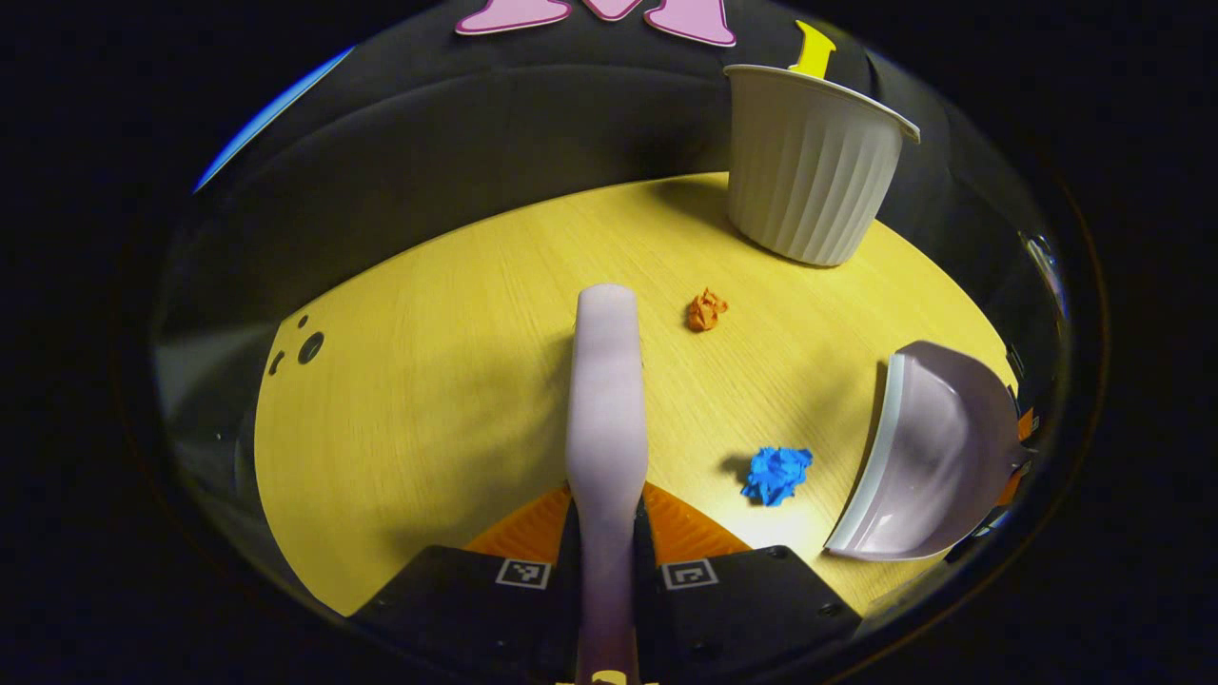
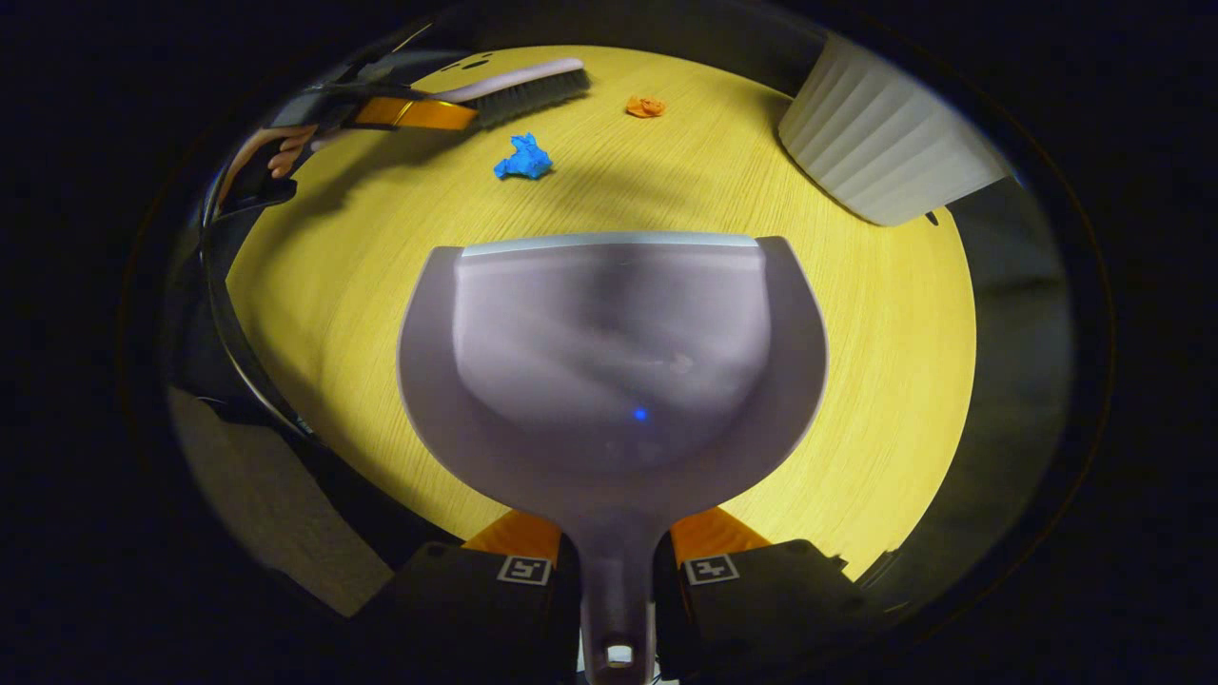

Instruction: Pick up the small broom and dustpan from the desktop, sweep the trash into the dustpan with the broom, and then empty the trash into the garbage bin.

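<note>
My left gripper (image 1: 606,533) is shut on the handle of the small pale broom (image 1: 606,381), which points forward above the yellow desktop (image 1: 428,381). To its right lie a blue paper scrap (image 1: 777,473) and, farther off, an orange scrap (image 1: 706,310). In the right gripper view, my right gripper (image 2: 617,561) is shut on the handle of the pale dustpan (image 2: 614,362), whose pan is held just above the desk. Beyond its lip lie the blue scrap (image 2: 522,159) and the orange scrap (image 2: 645,107). The broom (image 2: 519,88) and the left gripper (image 2: 409,112) appear at the far left there.
A white ribbed garbage bin (image 1: 809,162) stands at the desk's far right corner, seen also as the bin (image 2: 885,147) in the right gripper view. The dustpan (image 1: 933,457) hangs at the right edge of the left gripper view. Small holes (image 1: 309,347) mark the desk's left side.
</note>
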`<control>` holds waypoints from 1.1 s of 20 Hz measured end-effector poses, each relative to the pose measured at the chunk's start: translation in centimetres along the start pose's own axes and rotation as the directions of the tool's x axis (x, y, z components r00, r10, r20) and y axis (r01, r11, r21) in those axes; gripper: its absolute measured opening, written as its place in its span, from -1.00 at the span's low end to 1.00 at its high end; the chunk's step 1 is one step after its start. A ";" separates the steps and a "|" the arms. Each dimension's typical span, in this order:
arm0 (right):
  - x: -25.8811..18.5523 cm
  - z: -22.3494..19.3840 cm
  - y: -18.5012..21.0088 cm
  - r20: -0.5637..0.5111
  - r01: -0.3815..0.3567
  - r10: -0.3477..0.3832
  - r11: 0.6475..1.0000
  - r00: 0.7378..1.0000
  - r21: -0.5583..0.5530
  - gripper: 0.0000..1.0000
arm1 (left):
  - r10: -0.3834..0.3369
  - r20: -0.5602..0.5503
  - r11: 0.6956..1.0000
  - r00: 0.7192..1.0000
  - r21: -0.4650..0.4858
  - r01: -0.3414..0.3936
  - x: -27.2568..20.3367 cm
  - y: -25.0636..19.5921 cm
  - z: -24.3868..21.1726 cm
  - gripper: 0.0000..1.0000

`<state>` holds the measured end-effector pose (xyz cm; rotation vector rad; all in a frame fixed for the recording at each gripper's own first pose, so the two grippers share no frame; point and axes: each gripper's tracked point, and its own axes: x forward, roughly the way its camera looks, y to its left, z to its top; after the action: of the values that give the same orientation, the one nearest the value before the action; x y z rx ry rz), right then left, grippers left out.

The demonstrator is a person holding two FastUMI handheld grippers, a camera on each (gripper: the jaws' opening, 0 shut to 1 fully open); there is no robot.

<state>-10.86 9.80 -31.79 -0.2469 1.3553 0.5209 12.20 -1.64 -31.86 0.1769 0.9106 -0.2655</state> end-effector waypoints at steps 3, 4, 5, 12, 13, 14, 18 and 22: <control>-0.1 0.4 0.2 -0.001 -0.003 0.003 1.000 1.000 0.025 -0.28 | -0.019 -0.007 0.998 1.000 0.054 0.019 1.9 -0.3 1.7 -0.44; -0.1 0.6 0.3 -0.002 -0.009 0.009 0.999 1.000 0.031 -0.29 | -0.024 -0.011 0.997 1.000 0.070 0.025 2.6 -0.5 2.0 -0.44; 0.0 0.8 0.4 -0.001 -0.012 0.012 0.999 1.000 0.033 -0.29 | -0.037 -0.015 0.996 0.999 0.081 0.038 3.2 -0.8 2.4 -0.44; 0.9 2.4 1.0 0.008 -0.033 0.033 0.999 0.999 0.023 -0.28 | -0.182 -0.053 0.971 0.982 0.149 0.188 3.6 -4.0 3.1 -0.43; 1.0 2.5 1.0 0.012 -0.036 0.036 0.999 0.999 0.020 -0.28 | -0.209 -0.055 0.967 0.976 0.141 0.214 3.3 -4.7 2.8 -0.43; 1.1 2.7 0.9 0.014 -0.036 0.035 0.999 0.999 0.015 -0.28 | -0.232 -0.060 0.963 0.971 0.128 0.238 3.1 -5.3 2.2 -0.40; 1.4 3.3 0.8 0.024 -0.040 0.040 0.999 0.999 0.000 -0.28 | -0.289 -0.071 0.944 0.955 0.143 0.297 1.7 -7.1 0.2 -0.43; 1.4 4.2 0.6 0.028 -0.044 0.044 0.999 0.999 -0.018 -0.28 | -0.346 -0.093 0.919 0.934 0.164 0.357 0.6 -9.6 -1.6 -0.43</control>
<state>-7.37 12.54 -32.24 -0.2233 1.3315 0.5714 8.52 -10.43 -33.68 0.1871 0.9789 -0.6819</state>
